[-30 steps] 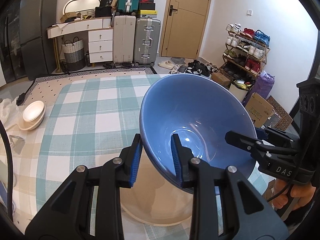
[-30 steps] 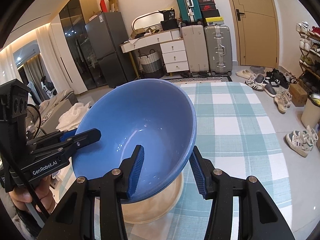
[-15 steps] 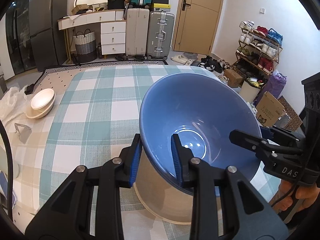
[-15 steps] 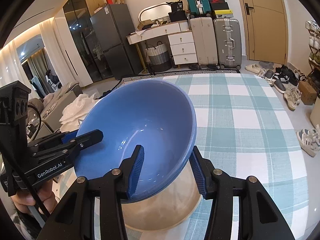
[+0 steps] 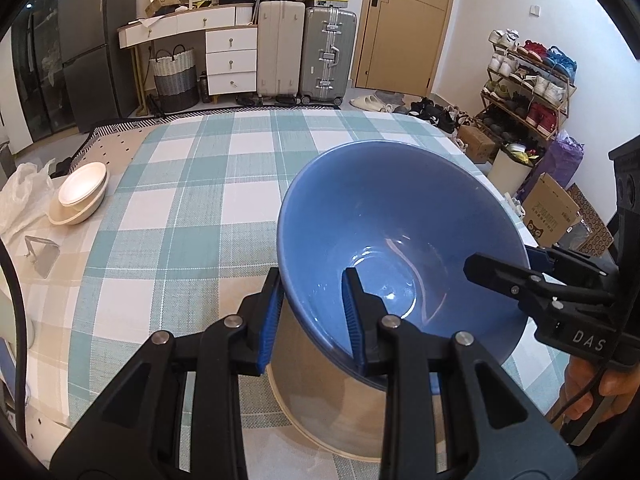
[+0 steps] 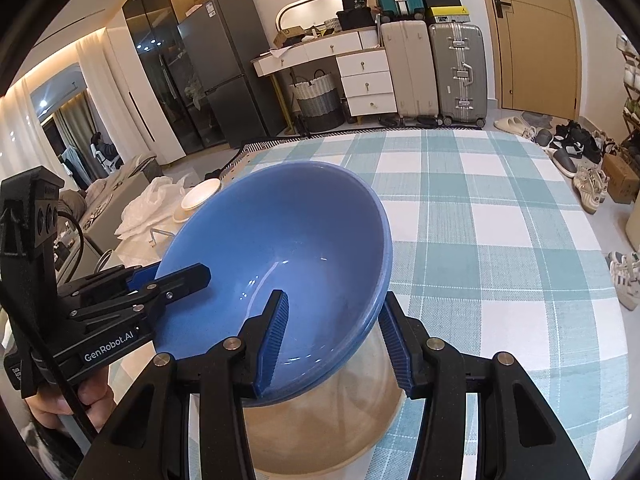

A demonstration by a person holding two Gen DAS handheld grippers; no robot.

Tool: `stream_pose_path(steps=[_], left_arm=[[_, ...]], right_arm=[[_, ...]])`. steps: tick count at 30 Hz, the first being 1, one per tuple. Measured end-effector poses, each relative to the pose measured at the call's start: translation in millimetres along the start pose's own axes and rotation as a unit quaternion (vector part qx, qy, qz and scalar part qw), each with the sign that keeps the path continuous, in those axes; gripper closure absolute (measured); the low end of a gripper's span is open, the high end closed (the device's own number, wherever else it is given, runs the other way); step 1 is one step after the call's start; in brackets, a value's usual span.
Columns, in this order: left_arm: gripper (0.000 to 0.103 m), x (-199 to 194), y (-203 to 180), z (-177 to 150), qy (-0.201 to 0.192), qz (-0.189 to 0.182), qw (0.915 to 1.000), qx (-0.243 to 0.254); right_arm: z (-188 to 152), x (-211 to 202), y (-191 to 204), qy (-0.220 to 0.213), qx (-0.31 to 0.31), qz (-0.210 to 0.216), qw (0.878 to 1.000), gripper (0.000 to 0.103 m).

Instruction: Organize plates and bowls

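A big blue bowl (image 5: 400, 216) (image 6: 280, 240) hangs tilted just above a wide beige dish (image 5: 320, 380) (image 6: 320, 432) on the checked tablecloth. My left gripper (image 5: 313, 280) is shut on the bowl's near left rim, one pad inside and one outside. The right gripper (image 6: 333, 298) is shut on the opposite rim in the same way. Each gripper also shows in the other view: the right gripper (image 5: 500, 272) at the right, the left gripper (image 6: 192, 276) at the left. The blue bowl hides most of the beige dish.
Two small white bowls (image 5: 80, 192) (image 6: 200, 196) sit nested at the table's left edge, beside a crumpled plastic bag (image 5: 20, 192) and a small metal stand (image 5: 40, 256). The checked tablecloth (image 5: 200, 200) stretches away behind the bowl. Suitcases, drawers and a shoe rack stand beyond.
Both grippers have come down with the blue bowl, which now sits lower and closer over the beige dish. Neither grip has changed.
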State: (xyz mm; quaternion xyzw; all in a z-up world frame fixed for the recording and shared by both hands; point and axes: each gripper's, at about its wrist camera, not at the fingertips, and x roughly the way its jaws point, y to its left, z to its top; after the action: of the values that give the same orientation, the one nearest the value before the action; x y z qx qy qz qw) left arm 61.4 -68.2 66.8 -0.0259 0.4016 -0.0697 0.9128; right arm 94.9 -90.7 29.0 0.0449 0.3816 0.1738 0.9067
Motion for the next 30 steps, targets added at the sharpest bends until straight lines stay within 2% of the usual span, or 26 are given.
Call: stream_pose_path(steps=[14, 20, 22, 25, 28, 29, 30], left_arm=[[0.075, 23.1, -5.2, 4.1, 0.002, 0.01, 0.9999, 0.008], [0.071, 26.3, -9.2, 1.5, 0.0, 0.018, 0.9996, 0.02], [0.067, 27.6, -9.2, 1.2, 0.002, 0.014, 0.9998, 0.017], [0.058, 31.8, -8.8, 0.7, 0.001, 0.009, 0.9998, 0.015], [0.041, 30.2, -8.8, -1.9, -0.006, 0.016, 0.9995, 0.028], [0.029, 29.4, -8.9, -2.5, -0.012, 0.02, 0.9993, 0.031], [0.026, 27.6, -8.1, -3.1, -0.02, 0.022, 0.999, 0.032]], right_arm=[[-1.5, 8.2, -9.0, -0.004, -0.003, 0.001, 1.0, 0.054], [-3.2, 6.7, -14.8, -0.005, -0.003, 0.029, 1.0, 0.051], [-3.1, 7.1, -16.3, -0.004, -0.003, 0.033, 0.999, 0.05], [-4.1, 6.5, -18.6, -0.004, -0.003, 0.04, 0.999, 0.037], [-5.1, 5.1, -22.3, -0.007, -0.011, 0.043, 0.999, 0.024], [-5.8, 4.4, -24.2, -0.009, -0.013, 0.042, 0.999, 0.018], [-6.7, 2.5, -26.3, -0.013, -0.013, 0.042, 0.999, 0.016]])
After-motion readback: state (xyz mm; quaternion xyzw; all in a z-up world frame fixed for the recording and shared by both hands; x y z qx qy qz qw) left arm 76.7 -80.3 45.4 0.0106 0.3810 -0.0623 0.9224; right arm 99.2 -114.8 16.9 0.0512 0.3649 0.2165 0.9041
